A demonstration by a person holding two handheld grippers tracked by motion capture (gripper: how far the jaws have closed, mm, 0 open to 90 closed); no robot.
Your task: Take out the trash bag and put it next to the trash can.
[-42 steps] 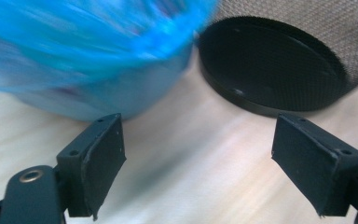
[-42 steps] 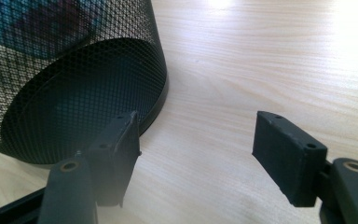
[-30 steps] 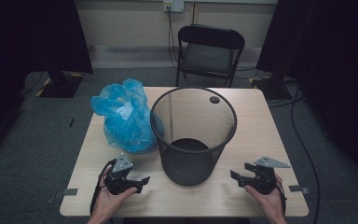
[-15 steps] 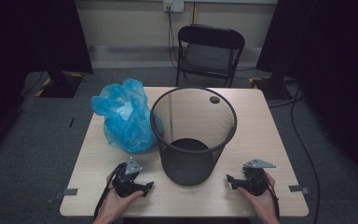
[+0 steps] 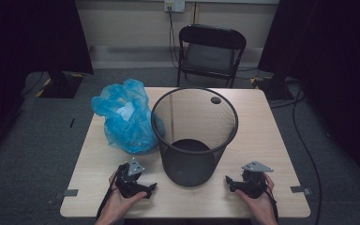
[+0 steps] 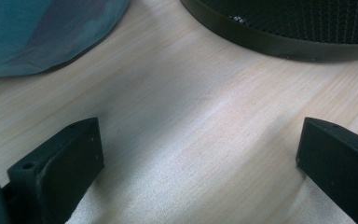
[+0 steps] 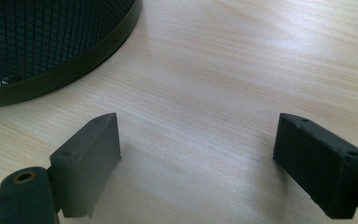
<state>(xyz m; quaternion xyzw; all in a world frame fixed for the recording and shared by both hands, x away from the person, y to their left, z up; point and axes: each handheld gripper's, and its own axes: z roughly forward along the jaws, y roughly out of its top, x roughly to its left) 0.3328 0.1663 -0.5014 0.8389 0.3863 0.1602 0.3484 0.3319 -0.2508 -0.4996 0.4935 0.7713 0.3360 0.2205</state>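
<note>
The pale wood tabletop (image 5: 272, 140) carries 2 things: a black wire-mesh wastebasket (image 5: 194, 136) standing upright at its middle, and a crumpled blue plastic bag (image 5: 126, 117) just beside the wastebasket on its left, close enough at the rim that I cannot tell whether they touch. The bag looks like the liner meant for the wastebasket, which appears empty. A judgement on risk: the bag is light and slack, so a pinch on 1 loose fold could drag it against the wastebasket and tip or slide it, since mesh of this kind is probably light; a bag lifted by a single gripper would also hang closed, making it hard to spread over the rim. The left gripper (image 5: 146, 187) rests low on the tabletop in front of the wastebasket and to its left, held in a hand (image 5: 122, 201) with the forearm coming from the near edge, jaws spread wide and empty, aimed between bag and wastebasket base. The right gripper (image 5: 229, 182) sits in front of the wastebasket to its right, in the other hand (image 5: 258, 199), jaws likewise wide apart and holding nothing, pointing toward the base.
</note>
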